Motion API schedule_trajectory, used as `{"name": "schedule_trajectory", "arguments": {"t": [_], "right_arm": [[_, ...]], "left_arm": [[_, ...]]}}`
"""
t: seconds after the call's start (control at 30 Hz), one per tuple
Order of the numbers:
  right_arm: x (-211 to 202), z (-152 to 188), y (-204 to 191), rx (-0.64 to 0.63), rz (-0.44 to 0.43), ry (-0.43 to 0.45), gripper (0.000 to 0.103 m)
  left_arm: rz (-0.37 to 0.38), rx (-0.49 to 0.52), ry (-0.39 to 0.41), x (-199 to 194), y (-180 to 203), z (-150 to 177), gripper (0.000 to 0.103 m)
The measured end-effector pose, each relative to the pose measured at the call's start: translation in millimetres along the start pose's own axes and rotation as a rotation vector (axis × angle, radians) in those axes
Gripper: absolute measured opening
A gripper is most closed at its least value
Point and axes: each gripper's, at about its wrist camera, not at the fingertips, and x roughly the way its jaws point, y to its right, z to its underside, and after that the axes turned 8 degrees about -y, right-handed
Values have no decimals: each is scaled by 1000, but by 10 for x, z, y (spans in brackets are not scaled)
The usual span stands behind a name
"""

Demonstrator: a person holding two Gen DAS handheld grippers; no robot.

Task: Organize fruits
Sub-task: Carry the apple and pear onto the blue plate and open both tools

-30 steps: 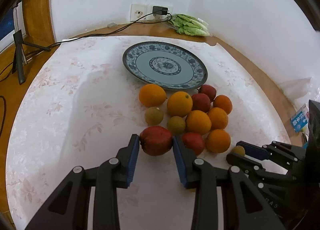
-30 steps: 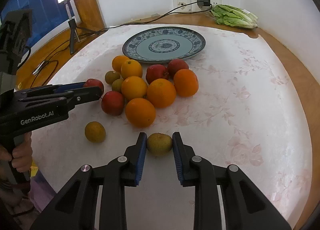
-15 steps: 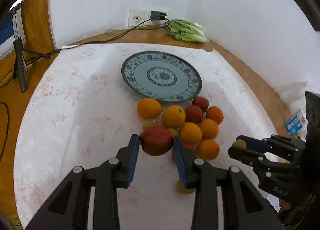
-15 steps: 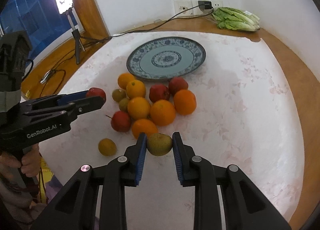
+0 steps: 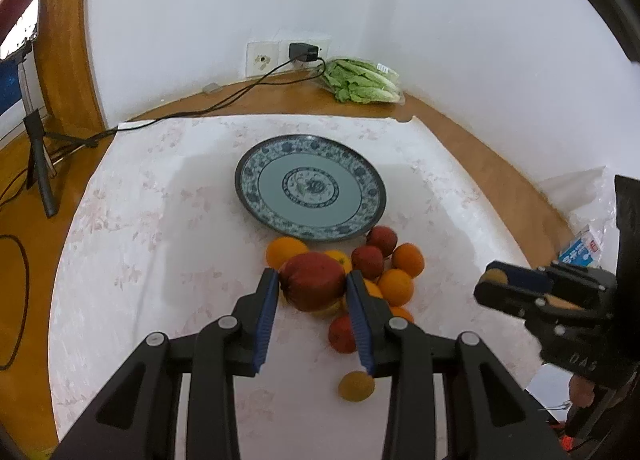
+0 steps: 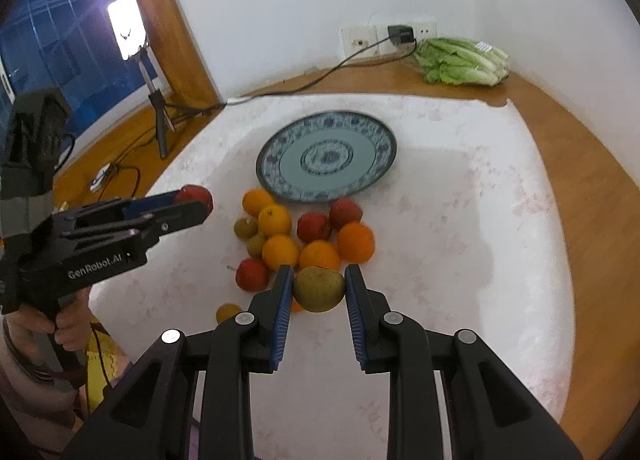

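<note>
My left gripper (image 5: 313, 287) is shut on a red apple (image 5: 312, 286), held in the air above the fruit pile; the right wrist view shows that same gripper (image 6: 192, 199) at the left. Between the blue pads of my right gripper (image 6: 319, 288) sits a green-brown pear (image 6: 319, 288), lifted over the cloth; the left wrist view shows this gripper (image 5: 496, 280) at the right. Oranges (image 6: 355, 242), red apples (image 6: 313, 227) and small greenish fruits (image 6: 245, 227) lie clustered in front of the blue patterned plate (image 6: 276, 157), which is bare. One small orange fruit (image 5: 356, 386) lies apart, nearer me.
A white floral cloth (image 6: 460, 219) covers the wooden table (image 6: 592, 187). Lettuce (image 6: 460, 61) lies in the far corner by a wall socket with a charger (image 6: 400, 33) and cable. A tripod with a light (image 6: 152, 99) stands at the left. A person's hand (image 6: 60, 324) holds the left gripper.
Both grippers have risen with their fruit, the apple and the pear, so the plate and the pile look smaller and farther below.
</note>
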Motion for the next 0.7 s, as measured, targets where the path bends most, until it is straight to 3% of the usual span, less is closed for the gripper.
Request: {"name": "schedule_trajectory", "arguments": {"t": [0.33, 0.7], "right_arm": [[-202, -414, 75, -25, -5, 39, 27], [120, -912, 232, -37, 31, 9, 27]], "left_arm": [[-5, 12, 35, -70, 48, -301, 36], [-51, 16, 53, 205, 38, -723, 36]]}}
